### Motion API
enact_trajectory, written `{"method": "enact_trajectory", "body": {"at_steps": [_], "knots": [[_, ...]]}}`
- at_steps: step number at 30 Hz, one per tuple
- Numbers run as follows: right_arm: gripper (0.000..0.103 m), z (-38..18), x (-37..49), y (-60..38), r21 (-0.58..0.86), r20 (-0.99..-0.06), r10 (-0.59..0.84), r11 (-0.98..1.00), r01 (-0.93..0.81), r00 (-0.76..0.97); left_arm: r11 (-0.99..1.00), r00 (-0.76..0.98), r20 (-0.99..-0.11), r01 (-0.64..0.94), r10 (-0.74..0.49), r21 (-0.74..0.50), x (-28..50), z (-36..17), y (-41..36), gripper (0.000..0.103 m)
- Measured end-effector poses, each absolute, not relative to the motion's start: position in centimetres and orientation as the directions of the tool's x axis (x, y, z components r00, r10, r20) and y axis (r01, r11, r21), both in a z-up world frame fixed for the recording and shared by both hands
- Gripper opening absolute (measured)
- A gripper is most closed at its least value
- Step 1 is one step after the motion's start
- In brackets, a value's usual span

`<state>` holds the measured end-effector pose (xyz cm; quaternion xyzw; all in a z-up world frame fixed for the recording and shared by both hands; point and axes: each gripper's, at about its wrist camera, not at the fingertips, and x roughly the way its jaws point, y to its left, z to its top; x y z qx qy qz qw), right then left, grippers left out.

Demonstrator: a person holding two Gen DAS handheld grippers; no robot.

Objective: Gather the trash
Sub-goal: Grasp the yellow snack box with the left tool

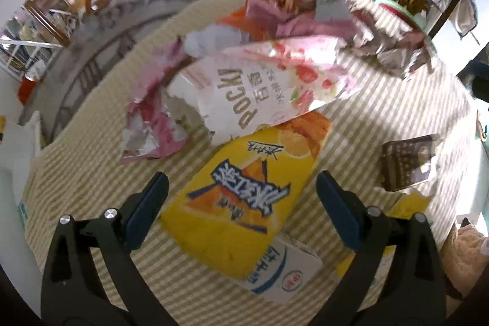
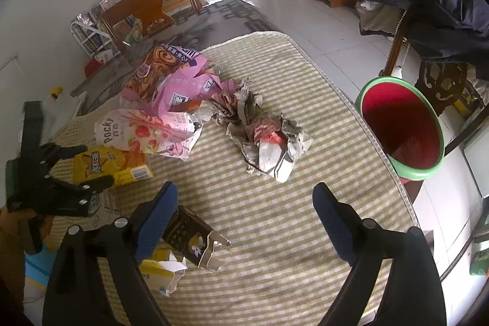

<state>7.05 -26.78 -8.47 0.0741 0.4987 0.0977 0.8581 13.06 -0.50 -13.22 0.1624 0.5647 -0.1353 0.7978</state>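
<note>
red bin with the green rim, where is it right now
In the right wrist view the red bin stands off the table's right edge, beside the striped cloth, right of the crumpled newspaper wad and below the coat-draped chair.

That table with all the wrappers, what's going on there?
A person is clearing trash off the table with a claw in each hand. The left claw hangs open over the yellow carton, not gripping it. The right claw is open and empty, with a dark box beside its left finger. Snack bags and crumpled paper lie on the cloth. The bin at the edge looks empty.
</note>
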Motion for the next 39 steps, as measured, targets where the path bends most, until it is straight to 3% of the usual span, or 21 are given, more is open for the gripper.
{"method": "enact_trajectory", "body": {"at_steps": [3, 14, 19, 30, 32, 39], "knots": [[0.087, -8.6, 6.7, -26.6, 0.220, -0.845, 0.244, 0.970, -0.106, 0.475, 0.916, 0.306, -0.951, 0.390, -0.038, 0.089, 13.5, -13.8, -0.5, 0.092], [0.087, -9.7, 6.8, -25.6, 0.212, -0.867, 0.250, 0.968, -0.135, 0.430, 0.952, 0.337, -0.934, 0.304, -0.121, -0.014, 10.4, -12.9, -0.8, 0.064], [0.087, -10.4, 7.0, -25.4, 0.207, -0.886, 0.252, 0.966, -0.155, 0.389, 0.973, 0.336, -0.932, 0.225, -0.135, -0.059, 9.2, -12.6, -0.3, 0.063], [0.087, -11.9, 5.9, -23.3, 0.146, -0.917, 0.232, 0.952, -0.268, 0.324, 0.971, 0.328, -0.938, 0.235, -0.108, -0.029, 11.6, -13.4, -2.0, 0.070], [0.087, -12.0, 5.7, -23.1, 0.138, -0.918, 0.229, 0.950, -0.281, 0.324, 0.975, 0.315, -0.942, 0.217, -0.117, -0.048, 11.9, -14.1, -2.0, 0.063], [0.087, -13.0, 5.5, -22.8, 0.115, -0.929, 0.207, 0.949, -0.293, 0.306, 0.980, 0.374, -0.915, 0.175, -0.152, -0.091, 10.4, -13.0, -1.4, 0.062]]}}
